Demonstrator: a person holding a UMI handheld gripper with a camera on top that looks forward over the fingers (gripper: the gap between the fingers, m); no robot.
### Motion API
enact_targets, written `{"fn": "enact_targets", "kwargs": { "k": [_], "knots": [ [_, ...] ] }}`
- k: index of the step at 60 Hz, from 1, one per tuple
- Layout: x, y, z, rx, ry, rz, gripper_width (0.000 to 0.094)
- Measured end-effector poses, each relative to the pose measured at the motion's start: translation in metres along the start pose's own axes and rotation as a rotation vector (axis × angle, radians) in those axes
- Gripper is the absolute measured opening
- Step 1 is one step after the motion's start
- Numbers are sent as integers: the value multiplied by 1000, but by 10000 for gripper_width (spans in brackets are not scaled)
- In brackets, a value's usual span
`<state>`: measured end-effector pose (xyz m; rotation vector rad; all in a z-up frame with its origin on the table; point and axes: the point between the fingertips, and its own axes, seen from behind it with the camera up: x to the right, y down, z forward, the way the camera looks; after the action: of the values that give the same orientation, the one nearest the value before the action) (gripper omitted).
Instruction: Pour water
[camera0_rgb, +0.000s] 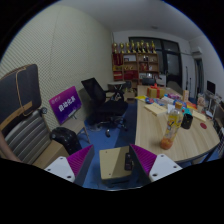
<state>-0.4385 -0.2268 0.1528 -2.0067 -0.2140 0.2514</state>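
Note:
My gripper (113, 160) is open, high above the blue floor. Its magenta pads (80, 160) stand wide apart. A tan block (114, 162) with a small black part on its right side sits between the fingers. Blue floor shows in a gap at its left, and I cannot tell whether the right pad touches it. Ahead to the right, a bottle of orange liquid (172, 130) stands upright near the front end of a long wooden table (150, 128), well beyond the fingers. No cup is clearly visible.
Several small colourful items (152, 93) stand further along the table. A black office chair (100, 100) and a purple sign (67, 102) stand ahead on the left. A wooden slatted chair (25, 125) is close on the left. Shelves (135, 62) line the back wall.

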Motion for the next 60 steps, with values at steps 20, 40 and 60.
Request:
{"fn": "enact_targets", "kwargs": {
  "k": [20, 40, 60],
  "knots": [
    [37, -7, 5, 120, 77, -12, 796],
    [223, 18, 58, 193, 286, 15, 793],
    [287, -26, 170, 325, 268, 31, 631]
  ]
}}
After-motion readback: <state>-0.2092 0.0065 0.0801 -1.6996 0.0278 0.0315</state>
